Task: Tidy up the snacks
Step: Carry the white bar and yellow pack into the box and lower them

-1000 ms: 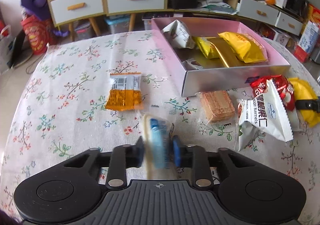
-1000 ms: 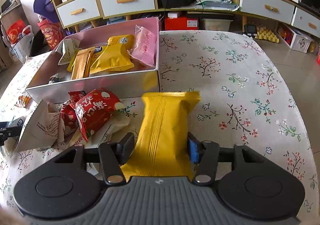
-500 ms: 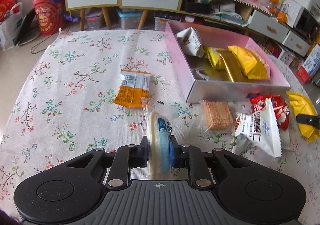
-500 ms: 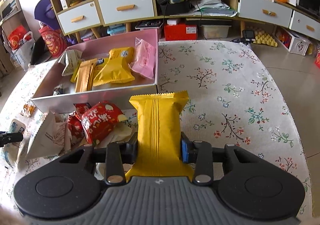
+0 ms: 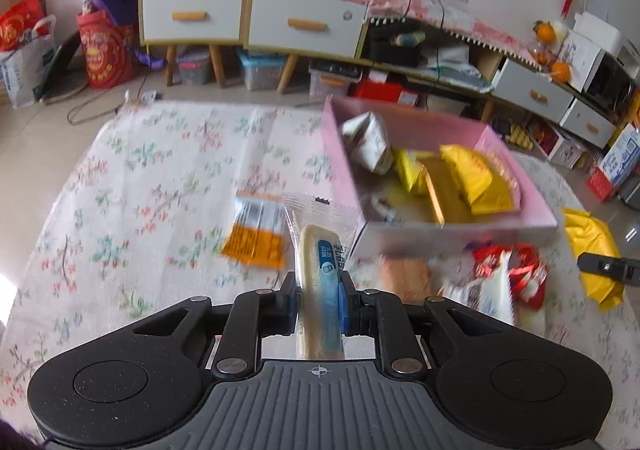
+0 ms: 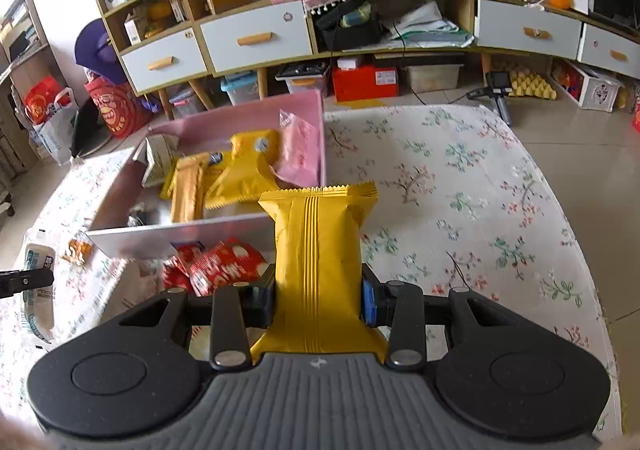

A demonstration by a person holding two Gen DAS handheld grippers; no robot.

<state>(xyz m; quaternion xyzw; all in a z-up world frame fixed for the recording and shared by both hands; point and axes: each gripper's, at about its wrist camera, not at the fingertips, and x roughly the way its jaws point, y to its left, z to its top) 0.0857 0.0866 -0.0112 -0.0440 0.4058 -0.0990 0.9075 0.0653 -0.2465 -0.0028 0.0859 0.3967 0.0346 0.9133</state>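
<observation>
My left gripper [image 5: 319, 300] has its fingers clamped on a clear-wrapped snack bar [image 5: 320, 262], upright between them. My right gripper [image 6: 319, 296] squeezes a yellow packet [image 6: 318, 250] at its lower half, above the tabletop [image 6: 460, 178], just beside the pink box [image 6: 208, 228].

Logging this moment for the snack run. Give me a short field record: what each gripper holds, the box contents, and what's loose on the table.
left gripper: shut on clear-wrapped cream bar
right gripper: shut on yellow packet
pink box: open, holds yellow, gold, pink and white packets
loose on tablecloth: orange packet, wafer, red packets, white packet
</observation>
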